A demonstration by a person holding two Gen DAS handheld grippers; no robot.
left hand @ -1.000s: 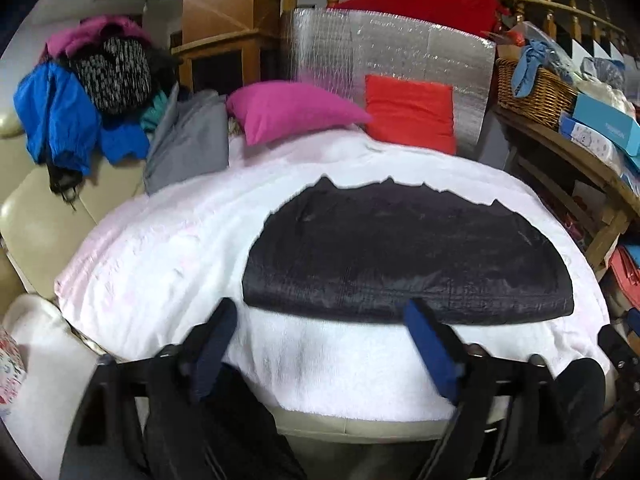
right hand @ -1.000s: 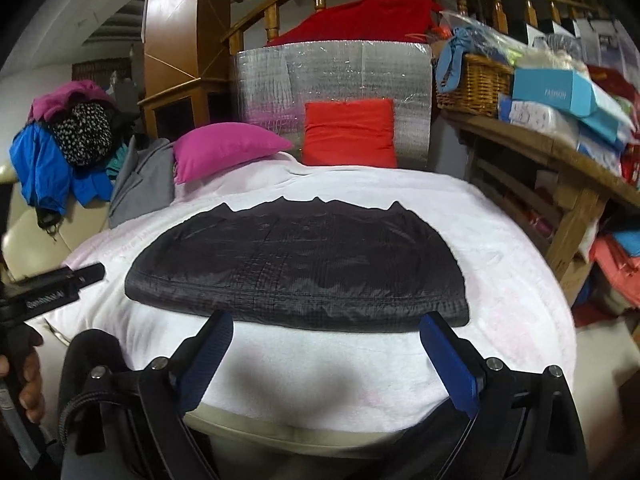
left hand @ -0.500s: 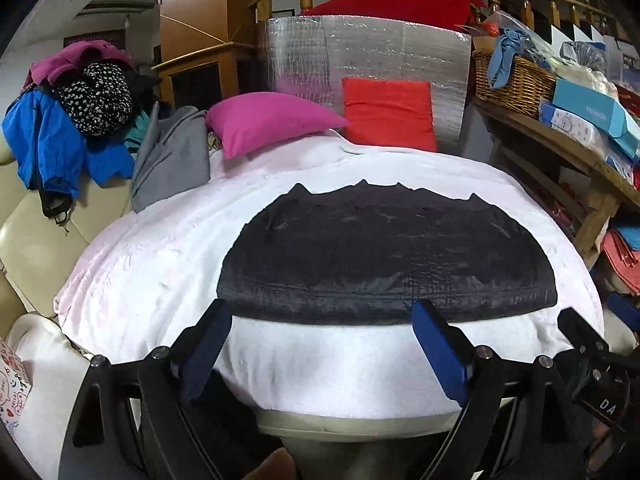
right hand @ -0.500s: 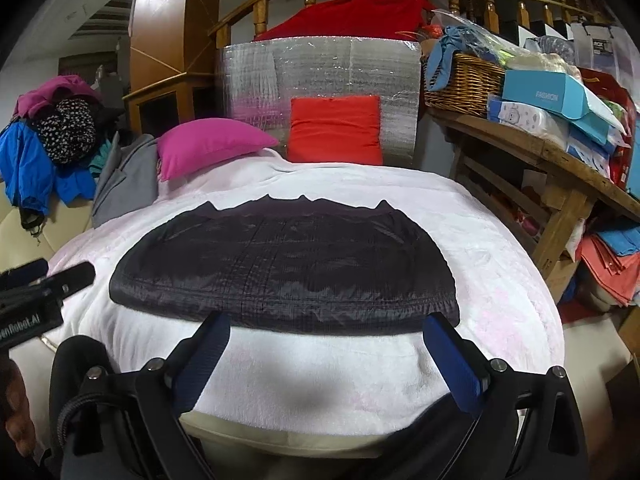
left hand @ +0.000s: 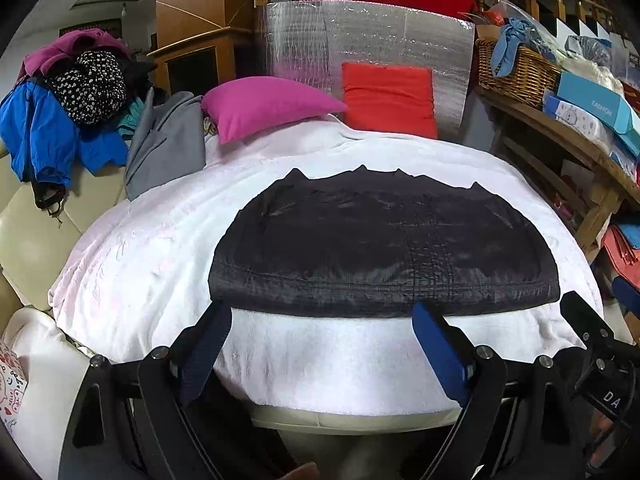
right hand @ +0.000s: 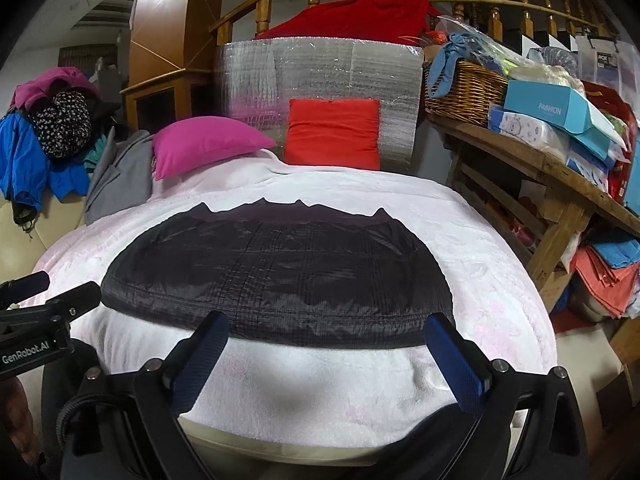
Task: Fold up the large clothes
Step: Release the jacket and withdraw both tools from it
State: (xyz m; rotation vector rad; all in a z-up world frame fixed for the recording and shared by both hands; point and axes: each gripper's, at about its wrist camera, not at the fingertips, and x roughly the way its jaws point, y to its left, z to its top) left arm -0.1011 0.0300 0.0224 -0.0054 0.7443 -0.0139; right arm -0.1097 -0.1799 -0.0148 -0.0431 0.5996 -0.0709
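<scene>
A large dark quilted garment [left hand: 384, 248] lies flat and spread out on a white blanket [left hand: 140, 264]; it also shows in the right wrist view [right hand: 276, 276]. My left gripper [left hand: 320, 312] is open and empty, its fingertips just short of the garment's near hem. My right gripper [right hand: 326, 324] is open and empty, also at the near hem, further right. The right gripper's body [left hand: 596, 344] shows at the right edge of the left wrist view, and the left gripper's body [right hand: 36, 320] at the left edge of the right wrist view.
A pink pillow [left hand: 268, 104] and a red cushion [left hand: 388, 98] lie at the blanket's far end before a silver foil panel [left hand: 368, 44]. A pile of clothes [left hand: 68, 96] sits at far left. A wooden shelf [right hand: 540, 160] with a basket and boxes stands on the right.
Both grippers have moved forward toward the garment's near hem. The left gripper's view has swung so the garment sits more centred. The garment has not moved.
</scene>
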